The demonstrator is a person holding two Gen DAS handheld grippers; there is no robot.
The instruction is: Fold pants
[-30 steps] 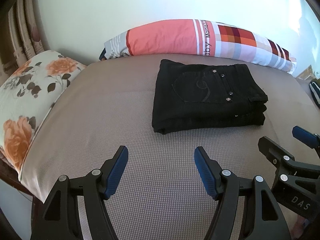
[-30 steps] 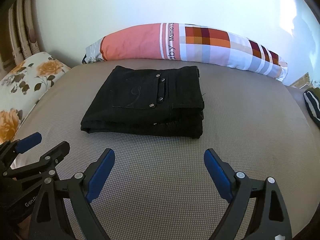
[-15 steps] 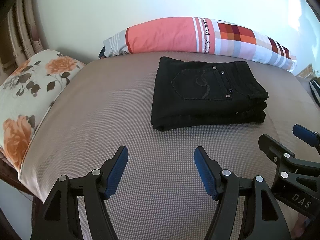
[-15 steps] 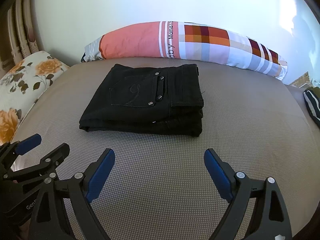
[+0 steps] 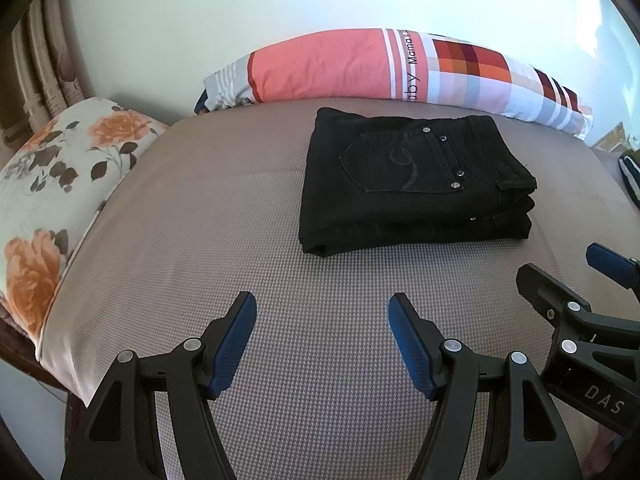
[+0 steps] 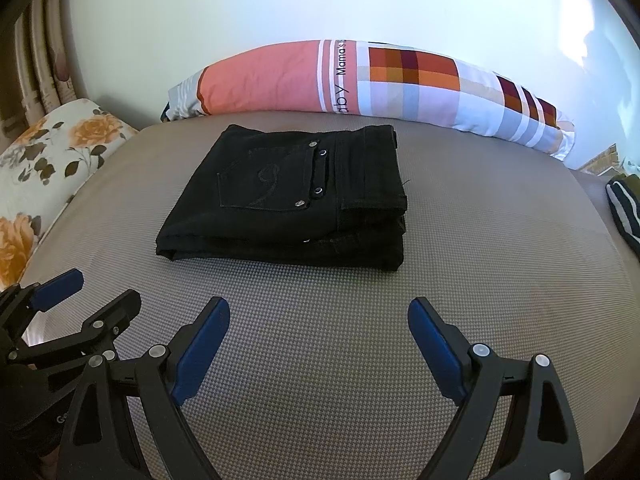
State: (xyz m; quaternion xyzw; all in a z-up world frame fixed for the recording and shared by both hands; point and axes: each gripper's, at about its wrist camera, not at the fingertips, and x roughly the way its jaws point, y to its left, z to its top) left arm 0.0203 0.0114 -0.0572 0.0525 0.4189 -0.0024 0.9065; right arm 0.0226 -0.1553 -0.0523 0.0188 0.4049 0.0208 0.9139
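Observation:
Black pants [image 5: 412, 184] lie folded into a compact rectangle on the grey mattress [image 5: 224, 240], back pocket up; they also show in the right wrist view [image 6: 292, 204]. My left gripper [image 5: 322, 316] is open and empty, held back from the pants near the mattress's front. My right gripper [image 6: 319, 322] is open and empty, also short of the pants. The right gripper shows at the right edge of the left wrist view [image 5: 576, 276], and the left gripper at the left edge of the right wrist view [image 6: 92, 292].
A long pink and checked pillow [image 5: 384, 68] lies along the wall behind the pants. A floral pillow [image 5: 52, 176] lies at the left edge. A dark striped cloth [image 6: 624, 208] sits at the far right. The mattress front edge is close below the grippers.
Both grippers have drawn slightly back from the folded pants. The pants have not moved and both grippers stay open.

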